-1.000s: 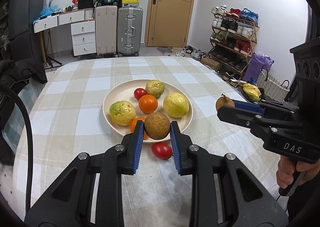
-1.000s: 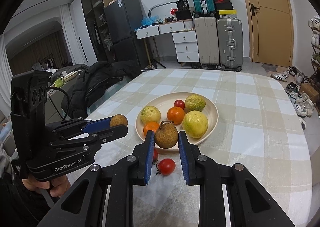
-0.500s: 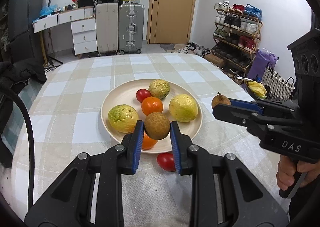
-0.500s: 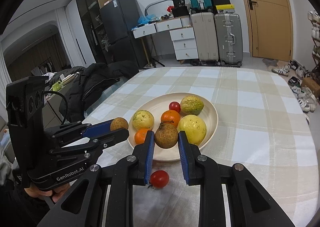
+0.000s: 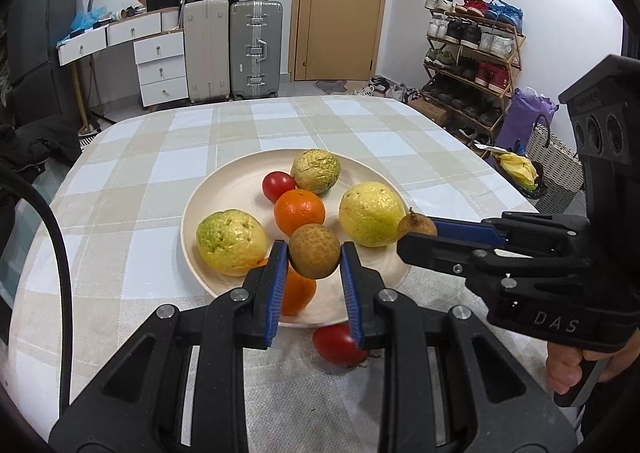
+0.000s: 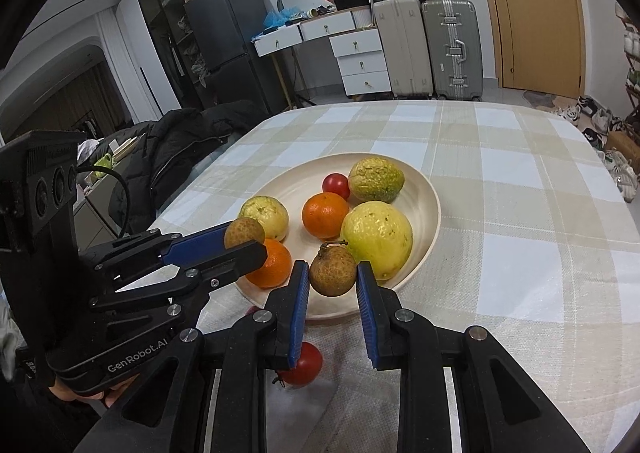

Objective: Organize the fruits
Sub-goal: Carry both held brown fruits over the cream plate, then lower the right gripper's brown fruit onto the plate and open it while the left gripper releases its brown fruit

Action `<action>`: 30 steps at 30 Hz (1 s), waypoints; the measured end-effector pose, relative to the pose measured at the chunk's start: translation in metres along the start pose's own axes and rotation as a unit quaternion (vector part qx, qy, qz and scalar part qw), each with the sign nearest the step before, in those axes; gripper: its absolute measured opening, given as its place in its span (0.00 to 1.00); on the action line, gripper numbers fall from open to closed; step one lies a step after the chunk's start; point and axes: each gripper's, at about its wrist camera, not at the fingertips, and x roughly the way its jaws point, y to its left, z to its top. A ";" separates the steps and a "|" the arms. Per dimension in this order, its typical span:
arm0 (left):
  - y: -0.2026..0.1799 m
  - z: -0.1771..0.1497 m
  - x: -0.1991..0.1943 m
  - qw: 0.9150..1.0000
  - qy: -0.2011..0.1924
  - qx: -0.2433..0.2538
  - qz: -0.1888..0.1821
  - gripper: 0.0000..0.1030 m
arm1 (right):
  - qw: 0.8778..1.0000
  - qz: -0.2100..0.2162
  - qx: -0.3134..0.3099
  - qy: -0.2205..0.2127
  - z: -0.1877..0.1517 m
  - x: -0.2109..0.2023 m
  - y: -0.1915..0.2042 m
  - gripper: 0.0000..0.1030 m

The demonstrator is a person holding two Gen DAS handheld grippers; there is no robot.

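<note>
On the left of the cream plate (image 5: 208, 213) lies a green-yellow guava (image 5: 231, 243), with an orange (image 5: 296, 289) at the near rim just beside it. Over that rim hangs the left hand-held gripper (image 5: 315, 251), its blue pads pinching a small brown longan-like fruit (image 5: 314, 250). Behind it on the plate sit a second orange (image 5: 299, 211), a small red tomato (image 5: 277, 185) and a rough yellowish-green fruit (image 5: 316, 171), then a large yellow guava (image 5: 371, 218) toward the right side. Further right, the right hand-held gripper (image 5: 416, 229) reaches in sideways above the plate's right edge, pinching a second brown fruit with a short stem (image 6: 333, 271); its own view shows the pads pressed on both flanks of it. One red tomato (image 5: 340, 345) lies off the plate on the checked surface (image 5: 120, 181), just in front of the near rim and partly hidden under the left gripper's fingers. The step in hand looks like carrying both brown fruits to the plate for release. Next, each should probably be lowered into a bare patch of the plate, near the front and between the guavas, before the pads part, since round fruit let go too high could roll or knock its neighbours; the stray tomato would remain to be collected.
</note>
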 end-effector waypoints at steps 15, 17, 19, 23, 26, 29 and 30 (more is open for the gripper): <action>-0.009 -0.005 0.021 1.000 0.013 0.018 -0.002 0.23 | 1.000 -0.004 -0.001 0.021 0.002 0.021 -0.007 0.24; -0.009 -0.005 0.022 1.000 0.013 0.016 -0.002 0.23 | 1.000 -0.008 0.000 0.023 0.002 0.023 -0.009 0.24; -0.008 -0.005 0.022 1.000 0.012 0.019 0.000 0.23 | 1.000 -0.009 0.002 0.022 0.003 0.024 -0.012 0.24; -0.006 -0.003 0.024 1.000 0.012 0.016 0.001 0.23 | 1.000 -0.014 0.008 0.020 0.005 0.026 -0.016 0.24; -0.006 -0.002 0.025 1.000 0.012 0.016 0.003 0.23 | 1.000 -0.014 0.009 0.019 0.005 0.026 -0.018 0.24; -0.005 -0.001 0.026 1.000 0.014 0.014 0.010 0.23 | 1.000 -0.014 0.008 0.018 0.005 0.026 -0.018 0.24; -0.004 -0.001 0.026 1.000 0.013 0.012 0.010 0.23 | 1.000 -0.013 0.009 0.018 0.005 0.025 -0.018 0.24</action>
